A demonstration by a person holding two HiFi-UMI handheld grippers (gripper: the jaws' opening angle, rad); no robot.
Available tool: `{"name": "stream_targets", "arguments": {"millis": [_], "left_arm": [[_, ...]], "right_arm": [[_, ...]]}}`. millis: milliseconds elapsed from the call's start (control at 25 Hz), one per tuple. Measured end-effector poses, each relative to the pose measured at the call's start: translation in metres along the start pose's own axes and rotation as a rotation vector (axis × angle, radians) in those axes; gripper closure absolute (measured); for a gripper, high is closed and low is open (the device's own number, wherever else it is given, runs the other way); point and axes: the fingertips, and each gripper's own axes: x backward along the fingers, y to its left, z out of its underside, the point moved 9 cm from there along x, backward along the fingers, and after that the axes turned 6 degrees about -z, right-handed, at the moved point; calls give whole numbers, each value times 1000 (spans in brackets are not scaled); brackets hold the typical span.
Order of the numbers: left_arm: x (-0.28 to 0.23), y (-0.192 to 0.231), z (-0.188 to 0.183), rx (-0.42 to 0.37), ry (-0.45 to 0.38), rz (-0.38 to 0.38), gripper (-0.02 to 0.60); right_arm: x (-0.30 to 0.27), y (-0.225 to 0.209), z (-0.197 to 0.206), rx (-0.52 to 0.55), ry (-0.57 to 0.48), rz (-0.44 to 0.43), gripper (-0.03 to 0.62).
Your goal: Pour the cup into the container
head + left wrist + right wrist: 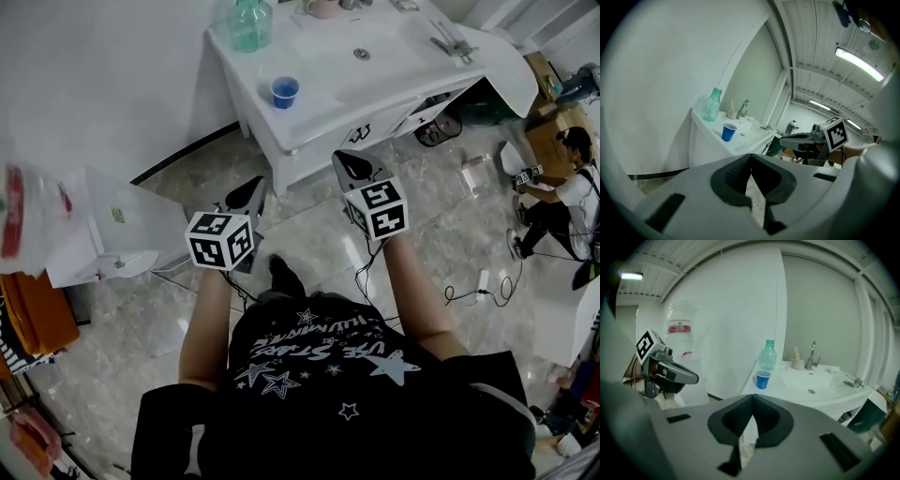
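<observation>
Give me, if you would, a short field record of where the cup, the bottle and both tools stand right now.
Cup: blue cup, upright on the white sink counter, untouched.
Bottle: green bottle, upright behind the cup, apart from it.
Left tool: shut, empty, short of the counter.
Right tool: shut, empty, short of the counter.
Pouring: not yet begun.

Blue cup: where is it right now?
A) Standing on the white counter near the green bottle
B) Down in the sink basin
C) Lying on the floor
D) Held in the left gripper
A: the blue cup stands upright on the white counter, near the green bottle. The left gripper and the right gripper are both shut and empty.
</observation>
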Motion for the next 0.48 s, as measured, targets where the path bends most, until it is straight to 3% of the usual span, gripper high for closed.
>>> {"name": "stream_targets", "arguments": {"millis": [480], "left_arm": [[39,-63,29,-29,1,-18,572]], "right_arm": [[70,21,35,-24,-42,-34,588]]}}
